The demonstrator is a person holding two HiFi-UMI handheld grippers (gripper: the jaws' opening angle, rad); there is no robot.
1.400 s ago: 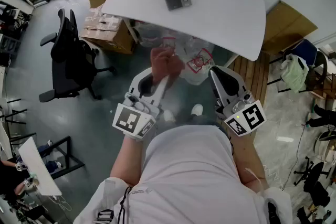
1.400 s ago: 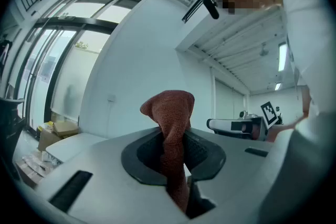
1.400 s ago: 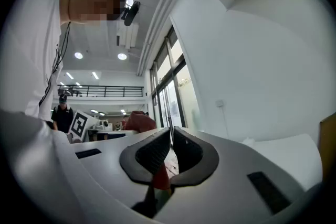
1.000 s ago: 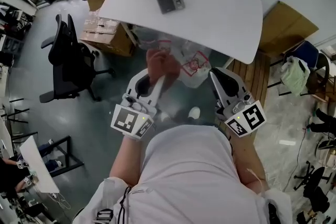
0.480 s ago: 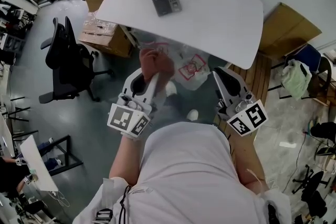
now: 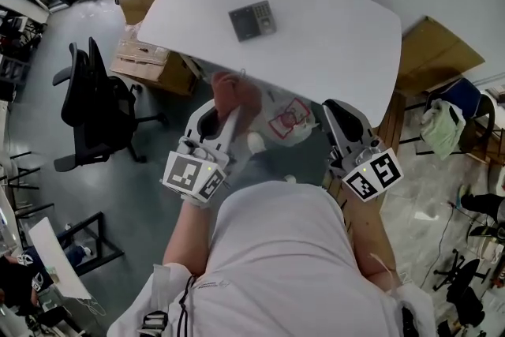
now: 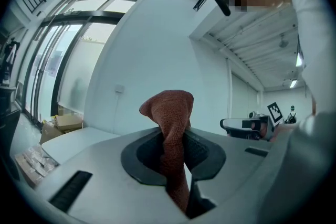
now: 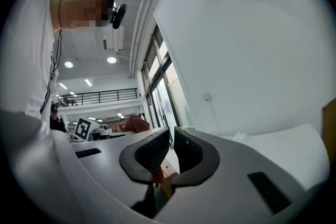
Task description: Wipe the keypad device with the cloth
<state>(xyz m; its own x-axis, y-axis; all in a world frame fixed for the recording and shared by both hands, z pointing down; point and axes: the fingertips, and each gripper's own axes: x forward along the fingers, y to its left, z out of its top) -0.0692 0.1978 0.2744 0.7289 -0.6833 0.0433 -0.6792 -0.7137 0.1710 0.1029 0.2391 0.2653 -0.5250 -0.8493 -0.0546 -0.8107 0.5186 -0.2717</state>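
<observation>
The grey keypad device (image 6: 252, 20) lies on the white table (image 6: 331, 35), toward its far side. My left gripper (image 6: 226, 116) is shut on a reddish-brown cloth (image 6: 233, 95), held just short of the table's near edge. In the left gripper view the cloth (image 7: 170, 123) stands up out of the left gripper (image 7: 176, 140), pinched between the dark pads. My right gripper (image 6: 341, 114) is beside it, also short of the table. The right gripper (image 8: 171, 145) shows its pads nearly touching with nothing between them. The keypad does not show in either gripper view.
A black office chair (image 6: 95, 102) and cardboard boxes (image 6: 150, 51) stand left of the table. A clear plastic bag (image 6: 288, 118) lies on the floor under the near edge. Flat cardboard (image 6: 438, 51) and a wooden pallet (image 6: 392, 116) are at the right.
Both grippers have drawn nearer to the table together, and the cloth now reaches the table's near edge. The left grip on the cloth and the shut right jaws are unchanged.
</observation>
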